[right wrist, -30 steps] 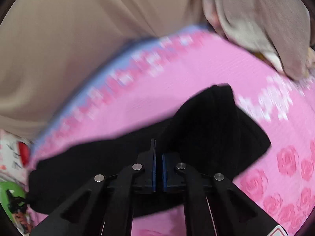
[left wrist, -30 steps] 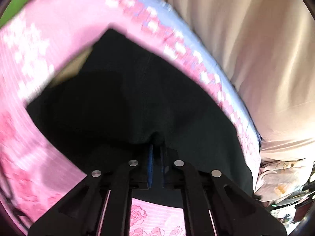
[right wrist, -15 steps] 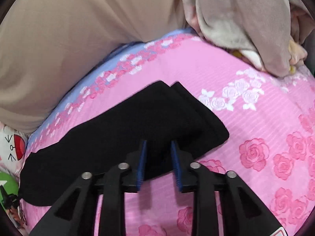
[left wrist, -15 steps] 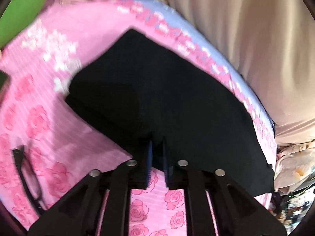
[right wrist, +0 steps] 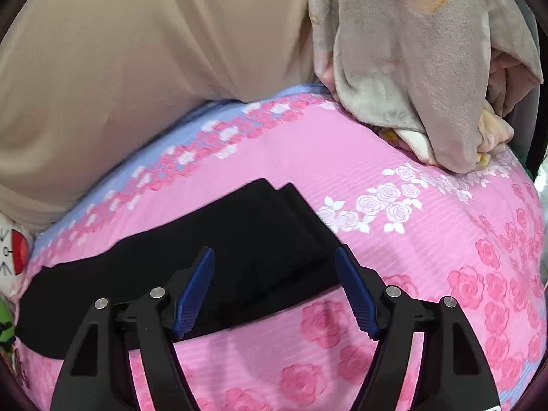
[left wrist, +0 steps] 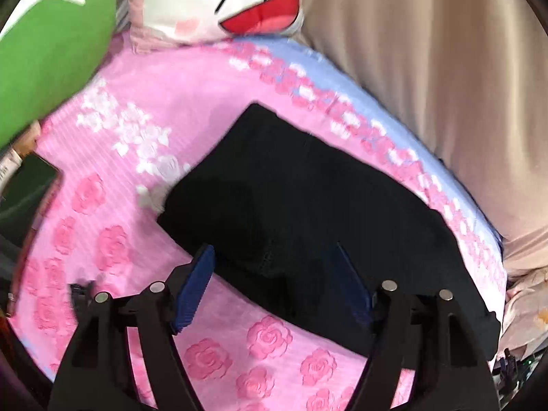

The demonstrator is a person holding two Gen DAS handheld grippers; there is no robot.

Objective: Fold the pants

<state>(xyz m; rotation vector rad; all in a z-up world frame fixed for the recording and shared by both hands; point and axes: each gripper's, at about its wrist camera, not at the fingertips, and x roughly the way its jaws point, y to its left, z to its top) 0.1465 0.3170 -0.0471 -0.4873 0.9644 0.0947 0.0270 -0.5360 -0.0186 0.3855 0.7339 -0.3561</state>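
Black pants (left wrist: 308, 212) lie flat as a long folded band on the pink rose bedspread (left wrist: 144, 157), running alongside its blue border strip, near the beige curtain (left wrist: 428, 68).

Left gripper (left wrist: 279, 281): jaws wide, nothing held, hovering over the pants' near edge. Right gripper (right wrist: 275, 287): jaws wide, empty, over the end of the pants (right wrist: 219, 250) where two stacked layers show a stepped corner.

Judged step: regrasp for the next fold, or finish.

- That stepped corner means the layers are offset. If you fold again, pinch both layers together at the near edge.
- Take the pants' two ends level with each other, lift only enough to clear the bedspread, and carry one end over the other.
- Avoid snagging the bedspread in the jaws.
- Cartoon-face pillow (left wrist: 222, 0) sits beyond the pants' far end; keep the fold short of it.
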